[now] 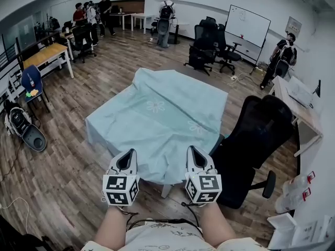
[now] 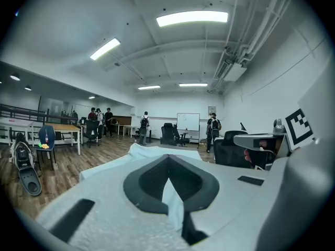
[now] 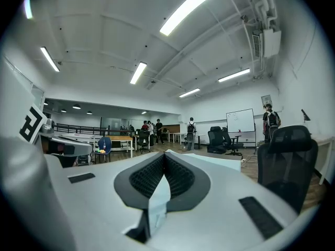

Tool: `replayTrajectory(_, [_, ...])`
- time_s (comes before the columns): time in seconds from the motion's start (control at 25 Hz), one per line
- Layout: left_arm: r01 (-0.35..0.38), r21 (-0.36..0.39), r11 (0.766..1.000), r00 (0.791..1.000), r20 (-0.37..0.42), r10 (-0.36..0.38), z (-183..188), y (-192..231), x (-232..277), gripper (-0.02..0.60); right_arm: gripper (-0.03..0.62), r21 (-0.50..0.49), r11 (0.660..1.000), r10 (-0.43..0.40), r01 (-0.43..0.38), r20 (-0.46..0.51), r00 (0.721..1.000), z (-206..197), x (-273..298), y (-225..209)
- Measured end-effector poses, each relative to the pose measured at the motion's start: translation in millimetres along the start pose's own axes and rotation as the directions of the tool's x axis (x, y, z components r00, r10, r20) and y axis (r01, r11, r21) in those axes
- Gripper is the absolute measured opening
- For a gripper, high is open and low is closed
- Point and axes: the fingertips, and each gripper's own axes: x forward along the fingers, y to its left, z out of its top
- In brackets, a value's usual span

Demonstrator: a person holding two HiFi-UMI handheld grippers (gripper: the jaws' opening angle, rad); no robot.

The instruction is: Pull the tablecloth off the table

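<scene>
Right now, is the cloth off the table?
No: the cloth lies draped over it, near edge pinched by the left gripper and right gripper.

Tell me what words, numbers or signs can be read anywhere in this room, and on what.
None can be read.
On the whiteboard: faint marks, too small to read.
On the wall sign: too blurred to read.
On the marker cubes of the left gripper and right gripper: black-and-white square patterns, not words.

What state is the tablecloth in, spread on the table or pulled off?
Spread: the tablecloth lies flat, sides hanging down. Left gripper and right gripper are each shut on its near edge.
</scene>
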Motion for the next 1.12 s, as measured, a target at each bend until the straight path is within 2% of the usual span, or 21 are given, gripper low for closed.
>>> replayTrajectory(0.44, [0.025,-0.045,0.999,1.000,-0.017,-0.026,-5,22,33,0.011,0.014,0.011,0.997,-0.082,0.082,0.010,0.997,-4,23,-19])
replayTrajectory(0.68, [-0.005,-0.053,0.999,0.999,-0.048,0.002,-10,23,73,0.011,0.014,0.013,0.999,-0.033,0.033,-0.006,0.999,-11,62,-43])
replayTrajectory(0.92, [-0.073,0.003,0.997,0.994,-0.075,0.073,-13,25,134,0.011,0.015,-0.002,1.000,0.009,-0.009,-0.012,1.000,-15,123,-83])
replayTrajectory(1.12, [-0.126,-0.034,0.991,0.985,-0.123,0.121,-22,29,196,0.011,0.015,-0.018,0.998,0.056,-0.057,-0.034,0.998,-18,184,-123])
